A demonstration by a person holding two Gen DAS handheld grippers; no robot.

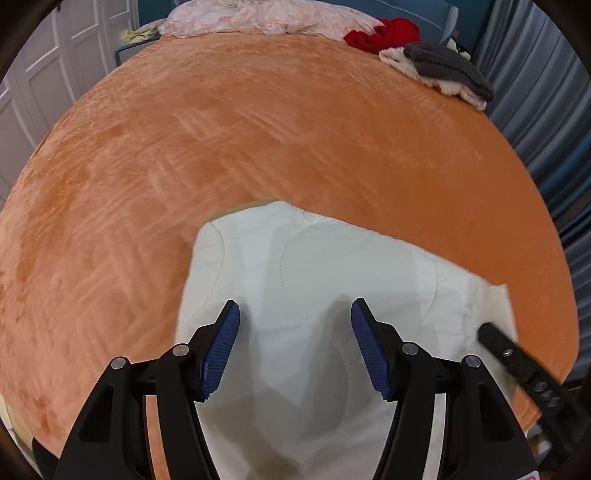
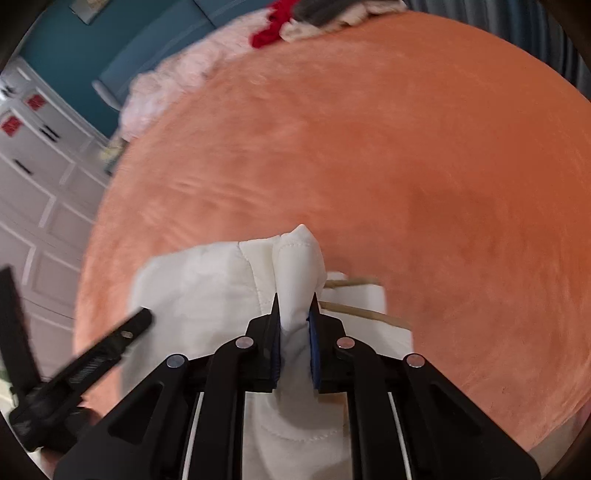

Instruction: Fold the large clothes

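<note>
A white quilted garment [image 1: 295, 266] lies folded on the orange bedspread [image 1: 258, 129], near its front edge. My left gripper [image 1: 295, 325] is open and hovers just above the garment, holding nothing. My right gripper [image 2: 294, 314] is shut on a bunched fold of the white garment [image 2: 207, 280] and lifts that edge off the bedspread [image 2: 406, 147]. A tan cord [image 2: 369, 314] trails from the garment on its right. The right gripper shows at the right edge of the left wrist view [image 1: 517, 365]; the left gripper shows at the left of the right wrist view [image 2: 110, 343].
A pile of red [image 1: 384, 35], grey [image 1: 447, 68] and cream [image 1: 413, 70] clothes sits at the far right corner of the bed. A pink blanket [image 1: 266, 16] lies along the head. White cupboard doors [image 2: 33, 206] stand left, blue curtains [image 1: 546, 110] right.
</note>
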